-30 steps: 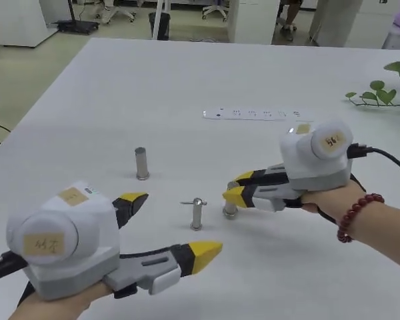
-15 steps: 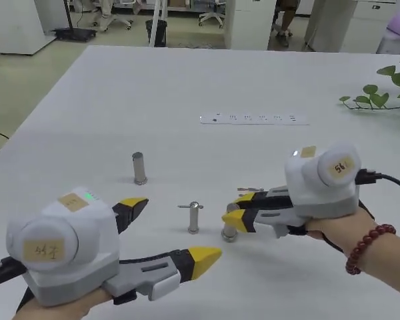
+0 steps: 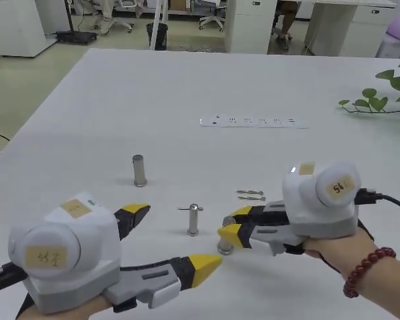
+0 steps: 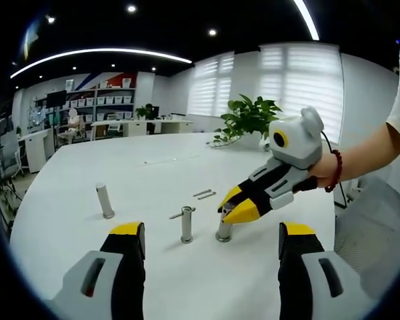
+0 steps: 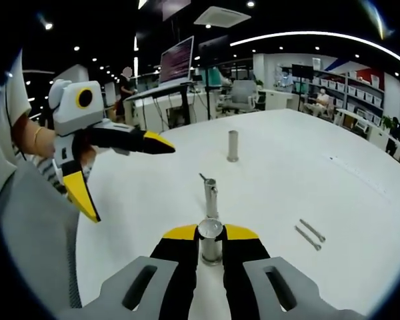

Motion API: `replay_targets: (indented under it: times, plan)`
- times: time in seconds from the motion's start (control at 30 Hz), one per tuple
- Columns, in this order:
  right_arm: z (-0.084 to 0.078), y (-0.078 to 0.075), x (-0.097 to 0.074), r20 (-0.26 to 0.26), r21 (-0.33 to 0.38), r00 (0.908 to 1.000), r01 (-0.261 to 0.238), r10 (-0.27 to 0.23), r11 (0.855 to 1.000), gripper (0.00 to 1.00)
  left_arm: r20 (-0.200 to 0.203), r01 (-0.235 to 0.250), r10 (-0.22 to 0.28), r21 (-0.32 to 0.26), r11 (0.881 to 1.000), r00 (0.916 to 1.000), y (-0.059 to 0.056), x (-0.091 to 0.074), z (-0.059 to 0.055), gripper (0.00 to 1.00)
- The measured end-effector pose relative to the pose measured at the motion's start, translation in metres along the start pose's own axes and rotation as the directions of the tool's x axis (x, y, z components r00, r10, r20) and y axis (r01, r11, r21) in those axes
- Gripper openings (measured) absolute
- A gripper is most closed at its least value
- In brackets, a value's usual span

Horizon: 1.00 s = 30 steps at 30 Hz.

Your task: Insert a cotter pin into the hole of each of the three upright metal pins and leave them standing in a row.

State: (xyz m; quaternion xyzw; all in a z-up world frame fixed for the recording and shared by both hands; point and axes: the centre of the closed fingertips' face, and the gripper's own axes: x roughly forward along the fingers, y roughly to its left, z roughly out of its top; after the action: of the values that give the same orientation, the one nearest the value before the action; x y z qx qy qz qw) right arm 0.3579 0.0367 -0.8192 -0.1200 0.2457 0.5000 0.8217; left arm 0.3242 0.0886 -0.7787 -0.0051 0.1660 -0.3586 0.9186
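Grey metal pins, upright on the white table (image 3: 287, 80). Nearest pin (image 3: 225, 244) low and near the middle of the head view, pinched near its top by the right gripper (image 3: 231, 225), jaws shut tight on it; standing on the table or lifted a tiny bit, hard to tell. Middle pin (image 3: 193, 223) just to its left, with a cotter pin (image 3: 185, 208) poking through the top. Far pin (image 3: 139, 171) well apart, up and to the left, plain, nothing through it. Two spare cotter pins (image 3: 251, 195) flat on the table just above the right gripper. Left gripper (image 3: 170, 237) at the bottom left, jaws spread wide, holding nothing.

Could go wrong from here: knocking over the middle pin, so near the held one, with one small swing of either gripper. Tipping the held pin by a crooked squeeze. Pushing the thin spare cotter pins away instead of picking one up, flat and small as they are. Missing the little hole.

Lots of bare table toward the top of the head view, up to the power strip (image 3: 253, 121). Table edge slanting down the left side, well away from the pins. Leafy plant (image 3: 380, 100) far off at the right. Tight room just between the two near pins and the yellow jaw tips.
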Motion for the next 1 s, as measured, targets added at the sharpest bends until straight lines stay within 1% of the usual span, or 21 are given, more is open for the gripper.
replay_targets:
  times: [0.13, 0.23, 0.37, 0.47, 0.5, 0.53, 0.57, 0.7, 0.8, 0.9, 1.0]
  plan:
    - [0.000, 0.003, 0.001, 0.005, 0.010, 1.0000, -0.008, 0.008, 1.000, 0.14, 0.001, 0.002, -0.002, 0.002, 1.000, 1.0000, -0.001, 0.000, 0.000, 0.82]
    - [0.000, 0.006, 0.001, -0.001, 0.001, 1.0000, -0.008, 0.008, 1.000, 0.14, 0.002, -0.002, 0.002, 0.002, 1.000, 1.0000, 0.000, 0.000, 0.000, 0.82]
    - [-0.001, 0.009, 0.001, -0.008, 0.011, 0.9998, -0.017, 0.017, 1.000, 0.15, 0.001, 0.000, 0.000, 0.000, 1.000, 1.0000, -0.001, 0.000, -0.001, 0.82]
    - [-0.002, 0.010, 0.001, -0.030, 0.006, 0.9994, -0.015, 0.016, 1.000, 0.16, -0.004, -0.001, 0.001, 0.002, 1.000, 1.0000, -0.001, -0.001, -0.002, 0.82]
    - [-0.003, 0.010, 0.002, -0.036, 0.011, 0.9991, -0.021, 0.021, 1.000, 0.18, -0.006, -0.001, 0.001, 0.002, 1.000, 1.0000, -0.001, -0.001, -0.003, 0.82]
    - [-0.006, 0.012, 0.002, -0.052, 0.037, 0.9981, -0.029, 0.031, 0.999, 0.20, -0.007, -0.002, 0.002, 0.002, 1.000, 1.0000, -0.001, -0.001, -0.003, 0.82]
    - [-0.007, 0.014, 0.004, -0.056, 0.049, 0.9977, -0.035, 0.038, 0.998, 0.23, -0.008, -0.002, 0.002, 0.002, 1.000, 1.0000, -0.001, -0.001, -0.003, 0.83]
    - [-0.009, 0.018, 0.003, -0.057, 0.030, 0.9977, -0.034, 0.036, 0.999, 0.27, -0.007, -0.004, 0.004, 0.000, 1.000, 1.0000, -0.001, -0.002, -0.003, 0.83]
    - [-0.008, 0.019, 0.001, -0.051, 0.056, 0.9978, -0.040, 0.043, 0.998, 0.29, -0.010, -0.005, 0.005, -0.002, 1.000, 0.9999, -0.002, -0.003, -0.004, 0.84]
    - [-0.007, 0.018, -0.002, -0.044, 0.060, 0.9980, -0.042, 0.045, 0.997, 0.29, -0.015, -0.007, 0.007, -0.002, 1.000, 0.9999, -0.002, -0.004, -0.005, 0.84]
    - [-0.004, 0.018, -0.006, -0.034, 0.072, 0.9983, -0.045, 0.048, 0.996, 0.32, -0.017, -0.008, 0.008, -0.001, 1.000, 0.9998, -0.002, -0.004, -0.006, 0.85]
